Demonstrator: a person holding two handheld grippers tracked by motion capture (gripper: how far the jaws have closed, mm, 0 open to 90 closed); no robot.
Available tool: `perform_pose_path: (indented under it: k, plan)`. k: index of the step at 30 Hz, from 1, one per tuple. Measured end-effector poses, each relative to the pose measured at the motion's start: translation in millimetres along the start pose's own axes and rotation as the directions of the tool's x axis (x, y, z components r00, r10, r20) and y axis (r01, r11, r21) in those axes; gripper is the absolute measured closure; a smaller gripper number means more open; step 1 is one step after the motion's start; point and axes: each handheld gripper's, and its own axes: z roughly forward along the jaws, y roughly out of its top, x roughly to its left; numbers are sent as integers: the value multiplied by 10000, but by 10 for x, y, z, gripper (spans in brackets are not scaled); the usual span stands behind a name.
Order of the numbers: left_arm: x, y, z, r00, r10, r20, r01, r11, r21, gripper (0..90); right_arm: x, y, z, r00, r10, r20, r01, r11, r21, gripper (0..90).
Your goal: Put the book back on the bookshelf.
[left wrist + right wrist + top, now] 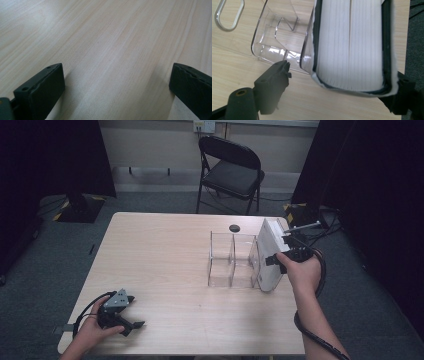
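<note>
A thick white book (270, 255) stands on end at the right side of the wooden table (165, 255), leaning against a clear plastic divided organizer (232, 260). My right gripper (281, 255) is open around the book's near end. In the right gripper view the book (349, 45) sits between the jaws of the right gripper (342, 85): the right jaw touches its cover, and the left jaw stands a little apart, by the organizer (279, 37). My left gripper (136, 311) rests open near the table's front left corner, jaws wide over bare wood (112, 37), nothing between them (117, 82).
A black folding chair (232, 170) stands beyond the table. A dark round hole (234, 228) lies behind the organizer. A shiny oval ring (227, 15) lies on the wood past the organizer. The table's right edge runs close beside the book.
</note>
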Motion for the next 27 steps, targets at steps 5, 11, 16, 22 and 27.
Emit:
perform_pose_path:
  k: [5,11,16,22,27]
  plan:
    - [0,0,-1,10000,0,-8,0,10000,7,0,27,-61,32,9996,-240,-140,240,9997,-65,161]
    - [-1,0,5,10000,-8,-36,8,10000,-36,0,75,-98,52,9979,-648,96,650,9977,-217,148]
    - [-1,0,5,10000,-8,-37,8,10000,-39,0,46,-133,52,9981,-612,-41,610,9974,-380,147]
    - [-1,-1,6,10000,0,-47,0,10000,-42,0,20,-202,67,9984,-512,-229,501,9977,-446,147]
    - [-1,-1,6,10000,-5,-44,4,10000,-42,0,25,-252,72,9982,-556,-234,545,9976,-427,147]
